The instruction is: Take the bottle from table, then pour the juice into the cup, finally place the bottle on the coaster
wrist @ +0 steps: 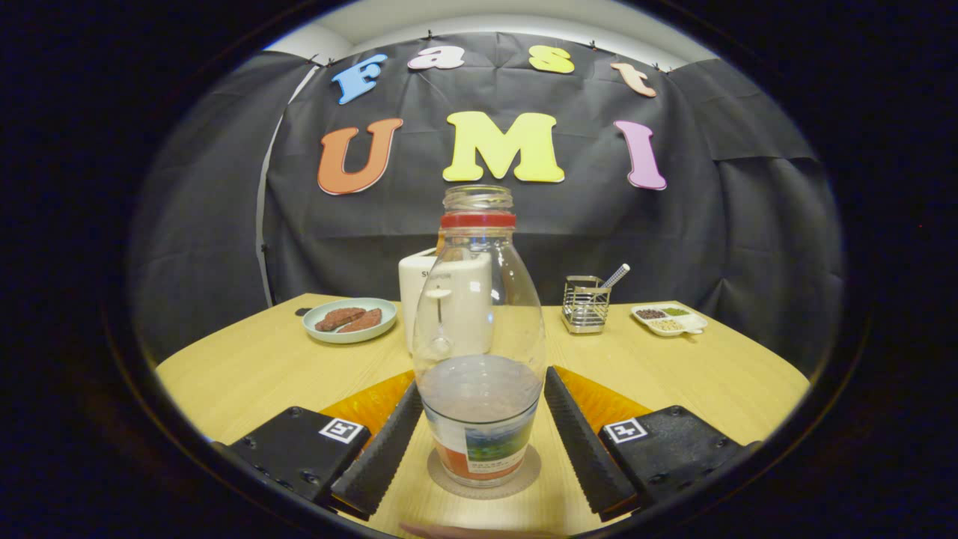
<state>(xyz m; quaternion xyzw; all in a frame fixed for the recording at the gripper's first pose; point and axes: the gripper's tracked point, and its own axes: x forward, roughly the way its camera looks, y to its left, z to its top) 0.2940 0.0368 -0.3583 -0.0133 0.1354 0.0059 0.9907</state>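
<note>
A clear glass bottle (479, 299) with a red neck band and no cap stands upright on a round grey coaster (443, 479) on the wooden table (254, 367). A little liquid fills its lower part, above a coloured label. My gripper (481, 382) holds it at the fingertips. One finger (389, 442) presses on its left side and the other on its right, at the widest part of the body.
Right behind the bottle stands a white appliance (419, 299). A pale plate with brown food (349, 320) is back left. A wire holder with a utensil (586, 303) and a small white divided dish (668, 319) are back right.
</note>
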